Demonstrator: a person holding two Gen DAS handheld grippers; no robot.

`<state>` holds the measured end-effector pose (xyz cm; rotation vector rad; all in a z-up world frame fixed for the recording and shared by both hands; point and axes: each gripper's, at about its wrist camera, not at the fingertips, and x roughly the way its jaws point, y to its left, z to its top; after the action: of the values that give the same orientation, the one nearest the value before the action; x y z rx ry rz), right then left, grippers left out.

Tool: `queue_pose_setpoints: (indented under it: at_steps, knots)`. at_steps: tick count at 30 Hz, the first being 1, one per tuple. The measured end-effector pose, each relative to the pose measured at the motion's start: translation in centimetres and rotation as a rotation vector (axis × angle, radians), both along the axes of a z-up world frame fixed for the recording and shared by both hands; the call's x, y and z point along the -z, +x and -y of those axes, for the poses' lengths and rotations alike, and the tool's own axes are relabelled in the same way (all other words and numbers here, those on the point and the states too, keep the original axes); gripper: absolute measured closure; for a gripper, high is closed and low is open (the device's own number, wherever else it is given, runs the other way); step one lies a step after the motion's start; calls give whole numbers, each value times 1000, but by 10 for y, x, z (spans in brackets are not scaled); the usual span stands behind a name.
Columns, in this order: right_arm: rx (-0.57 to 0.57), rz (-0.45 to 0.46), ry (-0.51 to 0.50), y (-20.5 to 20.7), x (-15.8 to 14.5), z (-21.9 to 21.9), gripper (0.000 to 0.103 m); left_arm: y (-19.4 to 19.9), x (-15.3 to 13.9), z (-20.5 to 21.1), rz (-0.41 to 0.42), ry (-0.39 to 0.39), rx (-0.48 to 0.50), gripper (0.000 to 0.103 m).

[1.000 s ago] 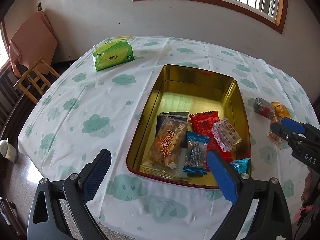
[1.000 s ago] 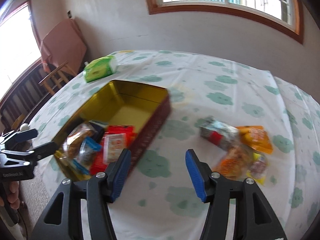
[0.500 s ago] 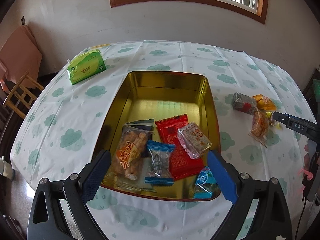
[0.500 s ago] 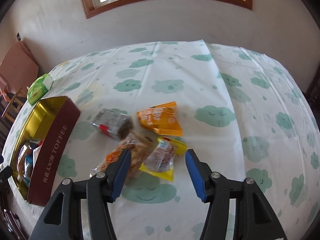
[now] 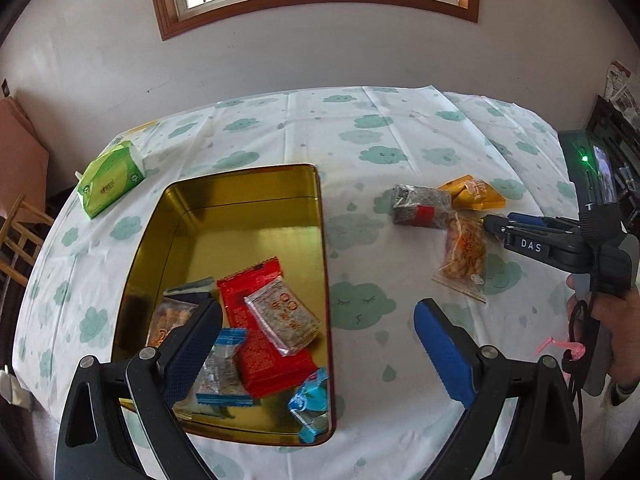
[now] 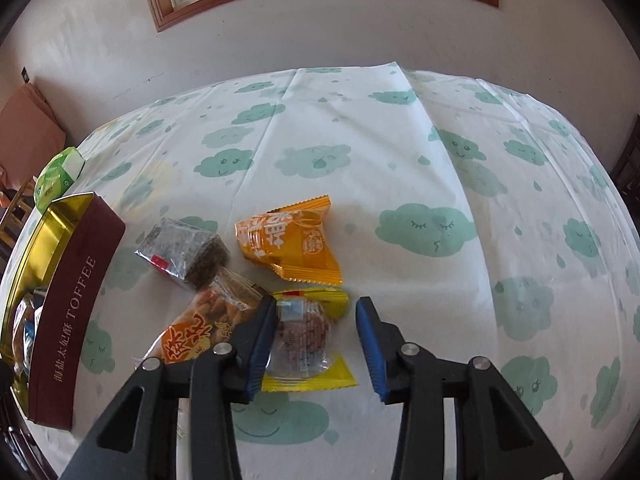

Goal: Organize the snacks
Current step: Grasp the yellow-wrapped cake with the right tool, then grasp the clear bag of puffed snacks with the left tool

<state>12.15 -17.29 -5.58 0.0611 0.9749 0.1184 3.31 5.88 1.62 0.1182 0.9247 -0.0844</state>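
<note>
While right hand-held gripper closes around yellow-edged snack at lower center, pads not yet gripping, left hand-held gripper hangs wide open, empty, over tin.

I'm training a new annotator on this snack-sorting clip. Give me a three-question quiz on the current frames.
1. True or false: the orange packet lies inside the toffee tin.
2. Which snack sits between the closing jaws of the right gripper?
A. the dark block snack
B. the yellow-edged clear packet
C. the green tissue pack
3. Fill in: the left gripper hangs open over the tin's ____ edge.

Key: 1 false; 2 B; 3 near right.
</note>
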Motion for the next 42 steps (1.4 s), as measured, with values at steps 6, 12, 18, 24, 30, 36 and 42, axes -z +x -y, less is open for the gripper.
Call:
queue_pose_setpoints:
  at_steps: [6,12,18,24,30,36,42]
  knots:
    - [-71,33,-57,-11,3,-3,71,9,9,34,-1,10,68,8]
    - [-83,79,-101,-28,4,13,72,13,18,62,-13,-9,126,8]
    - [-14,88,-106,-34,5,53,72,22,28,86,-20,-49,179,9]
    - [4,102,-116,-39,8,68,73,40,41,106,-58,-79,199,23]
    - [5,101,-105,-38,7,68,72,53,55,121,-86,-61,212,29]
    - [5,101,-105,-39,8,69,72,67,66,125,-122,-83,203,40]
    - [5,101,-106,-39,8,68,72,73,72,125,-140,-105,190,58]
